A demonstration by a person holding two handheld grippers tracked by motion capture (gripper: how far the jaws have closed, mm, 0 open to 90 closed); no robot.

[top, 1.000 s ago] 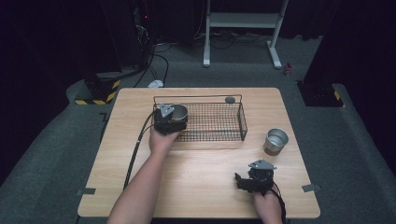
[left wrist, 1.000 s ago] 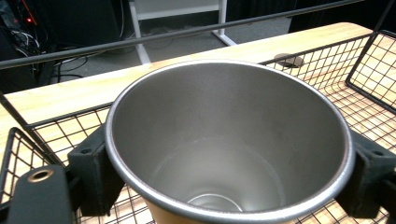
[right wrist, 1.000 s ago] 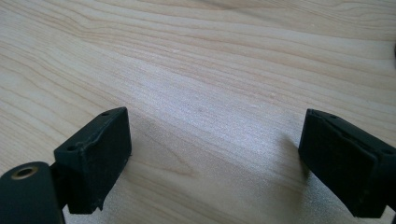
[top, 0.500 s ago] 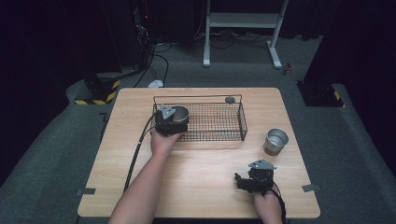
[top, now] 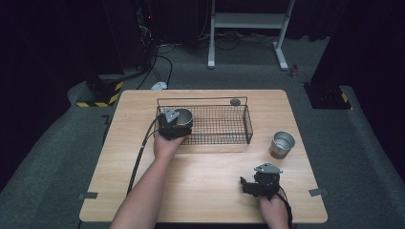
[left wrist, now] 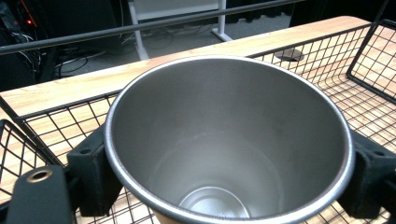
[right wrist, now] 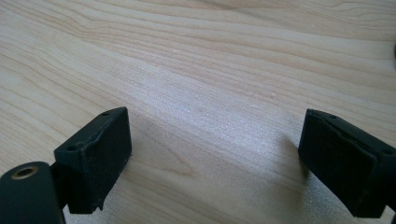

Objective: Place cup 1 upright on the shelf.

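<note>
The steel cup (left wrist: 227, 140), clamped by the left gripper (top: 171, 125), should settle flat in the wire basket's (top: 224, 125) left end before releasing, while the right gripper (top: 258, 183) idles wide at lower right.

Overhead table (top: 205, 181) view; two claw close-ups
</note>
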